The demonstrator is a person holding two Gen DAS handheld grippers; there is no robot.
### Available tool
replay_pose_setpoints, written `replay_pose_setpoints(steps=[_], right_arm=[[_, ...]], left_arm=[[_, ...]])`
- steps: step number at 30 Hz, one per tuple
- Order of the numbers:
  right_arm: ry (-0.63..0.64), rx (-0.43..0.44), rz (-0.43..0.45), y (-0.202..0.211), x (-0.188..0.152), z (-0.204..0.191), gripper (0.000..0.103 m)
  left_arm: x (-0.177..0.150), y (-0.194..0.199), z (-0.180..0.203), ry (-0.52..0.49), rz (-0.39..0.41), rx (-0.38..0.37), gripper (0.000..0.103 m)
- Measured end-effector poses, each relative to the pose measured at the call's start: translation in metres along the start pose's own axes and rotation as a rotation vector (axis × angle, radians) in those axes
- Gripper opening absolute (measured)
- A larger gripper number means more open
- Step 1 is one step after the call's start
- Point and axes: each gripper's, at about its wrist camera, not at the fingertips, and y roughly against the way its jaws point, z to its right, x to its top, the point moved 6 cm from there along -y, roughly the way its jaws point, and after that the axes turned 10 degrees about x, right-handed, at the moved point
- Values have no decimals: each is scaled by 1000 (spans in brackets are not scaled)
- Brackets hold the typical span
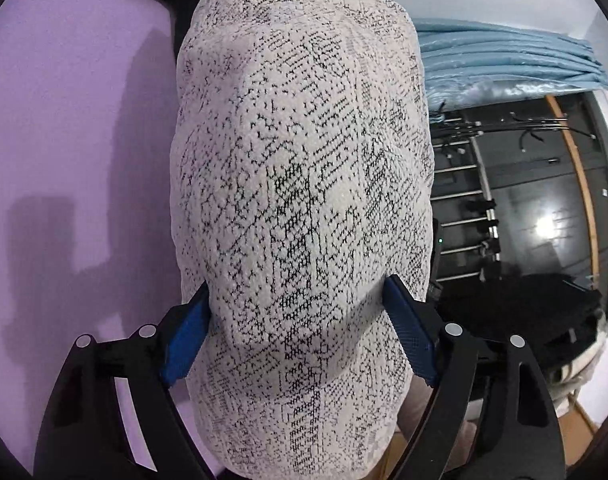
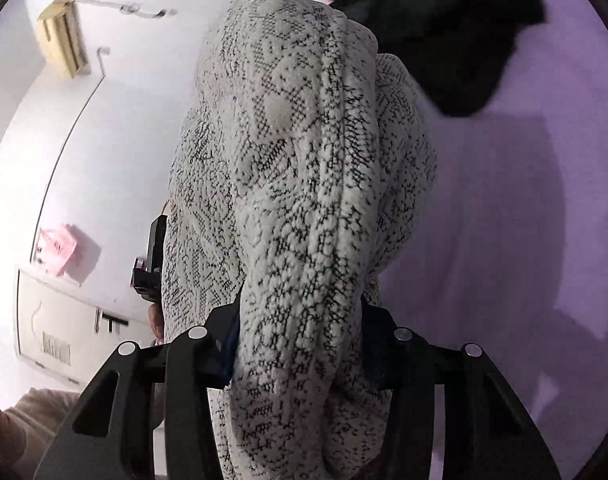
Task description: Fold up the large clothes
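Note:
A large white knit garment with a black speckled pattern [image 1: 300,184] fills the middle of the left wrist view. My left gripper [image 1: 298,300] is shut on a thick bunch of it, blue pads pressing both sides. In the right wrist view the same garment [image 2: 300,200] hangs bunched in folds. My right gripper [image 2: 300,320] is shut on it, and the cloth hides the fingertips. The lilac surface [image 1: 72,160] lies behind the garment, and it also shows in the right wrist view [image 2: 523,220].
A black garment [image 2: 443,28] lies on the lilac surface at the upper right. Blue folded cloth [image 1: 503,60] and a dark rack with metal rods [image 1: 483,208] stand at the right. A white wall with an air conditioner [image 2: 62,36] and a pink bag [image 2: 58,250] is at the left.

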Motion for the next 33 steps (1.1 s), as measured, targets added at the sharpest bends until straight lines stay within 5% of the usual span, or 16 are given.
replay_pose_setpoints(steps=[10, 17, 28, 33], right_arm=[[122, 64, -123, -152, 16, -105, 46], [170, 151, -295, -334, 43, -150, 46], [175, 285, -549, -604, 47, -165, 46], [146, 302, -615, -666, 51, -161, 46]], left_arm=[[-42, 184, -33, 41, 187, 18, 79], [-69, 330, -106, 135, 347, 84, 79], [-146, 514, -241, 317, 573, 172, 79], [-178, 556, -295, 409, 660, 166, 79]])
